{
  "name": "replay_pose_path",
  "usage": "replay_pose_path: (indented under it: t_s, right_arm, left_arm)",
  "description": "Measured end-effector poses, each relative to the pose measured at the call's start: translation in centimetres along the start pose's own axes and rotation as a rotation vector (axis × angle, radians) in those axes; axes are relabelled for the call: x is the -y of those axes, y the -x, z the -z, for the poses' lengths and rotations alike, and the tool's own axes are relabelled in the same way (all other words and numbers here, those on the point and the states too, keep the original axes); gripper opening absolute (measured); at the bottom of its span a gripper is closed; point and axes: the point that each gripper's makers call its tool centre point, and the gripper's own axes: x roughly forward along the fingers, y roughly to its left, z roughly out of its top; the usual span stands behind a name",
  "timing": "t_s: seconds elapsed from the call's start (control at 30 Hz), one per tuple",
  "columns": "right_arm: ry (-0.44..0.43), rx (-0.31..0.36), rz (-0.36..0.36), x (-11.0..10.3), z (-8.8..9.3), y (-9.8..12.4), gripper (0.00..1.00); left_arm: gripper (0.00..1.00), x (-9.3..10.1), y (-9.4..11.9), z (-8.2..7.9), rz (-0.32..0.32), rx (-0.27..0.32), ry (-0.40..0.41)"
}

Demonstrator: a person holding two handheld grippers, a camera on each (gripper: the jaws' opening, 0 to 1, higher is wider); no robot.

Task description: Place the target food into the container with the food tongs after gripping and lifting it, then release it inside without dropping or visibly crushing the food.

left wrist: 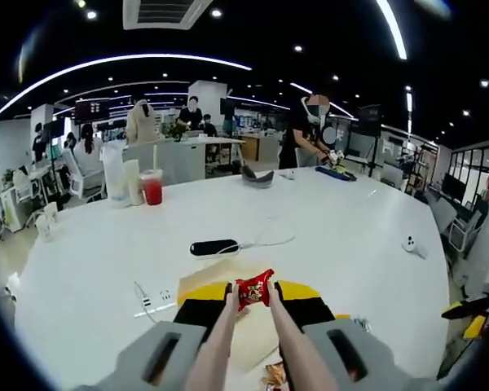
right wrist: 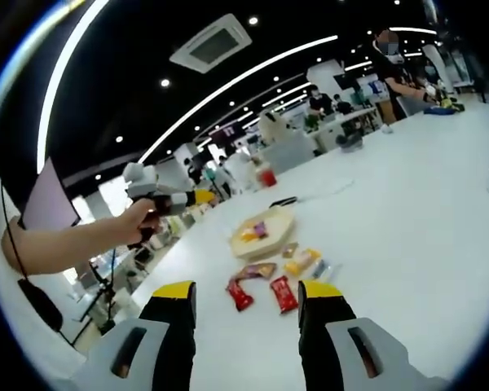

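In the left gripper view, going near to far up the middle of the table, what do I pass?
Red snack packet in the tongs → black device with white cable → red drink cup.

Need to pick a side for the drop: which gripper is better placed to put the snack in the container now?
Left. The left gripper already holds tongs pinching a red snack packet above the wooden container. The right gripper is open and empty, back from the container with loose packets between.
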Motion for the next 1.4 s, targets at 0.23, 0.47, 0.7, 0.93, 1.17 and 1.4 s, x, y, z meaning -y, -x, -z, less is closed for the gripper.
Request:
replay_pose_path:
  t_s: [0.23, 0.47, 0.7, 0.93, 1.17, 1.4]
  right_arm:
    - [-0.005, 0.003, 0.002, 0.3, -0.2, -0.3, 0.5]
    - [-0.012, -0.001, 0.005, 0.6, -0.1, -0.5, 0.5]
    - [-0.007, -0.006, 0.002, 0.5, 0.1, -0.6, 0.5]
    - [-0.014, -0.012, 0.0, 0.5, 0.3, -0.7, 0.5]
    - [-0.014, -0.016, -0.011, 0.1, 0.4, -1.1, 0.5]
    - [-0.019, -0.033, -0.014, 0.0, 0.8, -1.2, 0.49]
  left_arm:
    - [0.19, -0.4, -0.9, -0.6, -0.004, -0.005, -0.018]
    - [0.22, -0.8, -1.8, -0.3, 0.0, -0.03, 0.03]
    - [0.26, -1.3, -1.8, 0.4, -0.001, -0.051, 0.099]
    - [0.26, -1.7, -1.1, 0.0, 0.001, -0.036, 0.141]
    - [0.25, -1.5, -0.3, 0.2, 0.023, -0.03, 0.187]
    - [0.25, -0.7, 0.6, 1.0, 0.024, -0.032, 0.172]
